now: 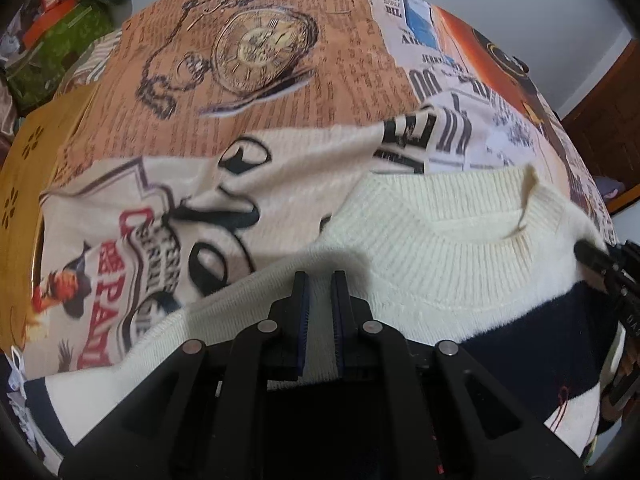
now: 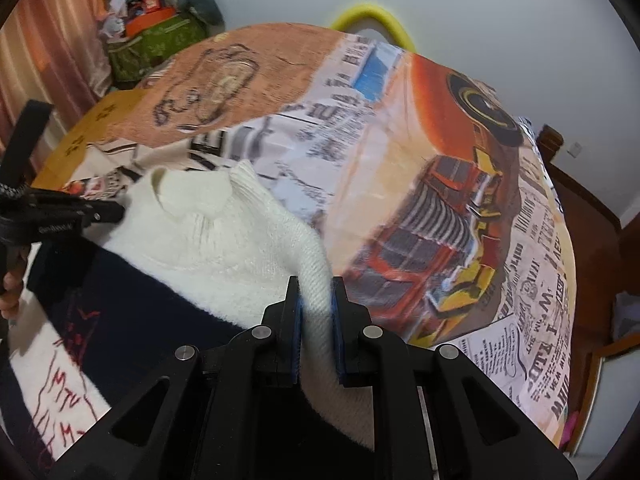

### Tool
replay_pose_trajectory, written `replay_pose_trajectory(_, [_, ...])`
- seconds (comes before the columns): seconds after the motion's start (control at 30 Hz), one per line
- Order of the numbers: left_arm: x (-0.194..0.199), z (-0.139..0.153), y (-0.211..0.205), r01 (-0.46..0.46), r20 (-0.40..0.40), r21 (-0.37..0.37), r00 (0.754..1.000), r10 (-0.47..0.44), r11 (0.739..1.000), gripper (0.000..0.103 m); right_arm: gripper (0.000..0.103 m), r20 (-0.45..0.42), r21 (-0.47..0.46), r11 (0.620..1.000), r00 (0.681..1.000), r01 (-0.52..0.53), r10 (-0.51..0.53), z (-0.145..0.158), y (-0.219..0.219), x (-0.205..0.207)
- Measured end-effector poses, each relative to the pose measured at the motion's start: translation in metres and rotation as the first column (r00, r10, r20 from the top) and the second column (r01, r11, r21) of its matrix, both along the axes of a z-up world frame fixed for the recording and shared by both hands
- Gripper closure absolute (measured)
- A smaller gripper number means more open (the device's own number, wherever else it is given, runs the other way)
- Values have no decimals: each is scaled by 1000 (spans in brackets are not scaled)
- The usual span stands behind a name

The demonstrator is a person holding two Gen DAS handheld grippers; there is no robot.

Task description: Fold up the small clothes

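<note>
We are pinching the sweater (image 2: 224,240) with both grippers: the left gripper (image 1: 320,320) and right gripper (image 2: 316,320) are each clamping a shoulder beside the collar (image 1: 480,236). The sweater is lying on the printed tablecloth (image 2: 400,140) beneath the collar. We are risking the soft knit slipping free, or bunching if one side lifts faster.

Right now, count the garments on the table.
1: a cream and navy sweater at the near edge of the printed tablecloth, a shoulder in each tongs. Others may be hidden.
</note>
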State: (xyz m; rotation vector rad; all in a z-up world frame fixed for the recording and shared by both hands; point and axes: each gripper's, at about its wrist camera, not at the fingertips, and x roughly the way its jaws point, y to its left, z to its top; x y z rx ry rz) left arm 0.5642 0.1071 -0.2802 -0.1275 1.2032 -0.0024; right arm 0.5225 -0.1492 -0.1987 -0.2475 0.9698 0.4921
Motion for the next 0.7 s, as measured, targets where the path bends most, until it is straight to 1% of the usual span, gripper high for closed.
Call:
replay_pose_trajectory(0.1, [7,-2,-5,-1,19,20,1000,1,1000,93,91,10,-23,1000,1000,17,-16,-5,-5,1])
replay_pose_trajectory(0.2, [7,-2,-8,-8,26,44,1000,6,999,91,90,39,-43,999,999,26,-25,-5,-4,0])
replay_pose_trajectory(0.27, [4,1,-9,-5,21,76,1000,3,997,81,89,58,-80,997,998,17,-12,-2,1,-7])
replay_pose_trajectory(0.33, [-4,5,-7,-4,17,127,1000,1,992,55,86,79,-107,994,997,11,-3,3,2,-14])
replay_pose_trajectory(0.37, [-8,8,-5,-1,21,136,1000,-2,991,50,84,86,-108,994,996,9,0,7,2,-17])
replay_pose_trajectory(0.4, [-15,13,-2,-2,30,138,1000,-2,990,46,84,89,-104,995,996,5,5,11,1,-21])
replay_pose_trajectory(0.47, [-28,21,7,-16,34,137,999,12,990,46,84,92,-83,997,996,-11,19,25,-2,-29])
replay_pose_trajectory(0.57, [-54,38,26,-43,44,104,998,39,994,44,83,121,-49,998,992,-34,39,48,-2,-48])
replay_pose_trajectory(0.63, [-76,52,40,-68,68,108,996,61,992,38,80,139,-30,998,989,-47,50,60,0,-58])
replay_pose_trajectory(0.7, [-99,70,53,-84,104,129,992,71,988,34,74,158,-4,998,986,-57,57,72,4,-71])
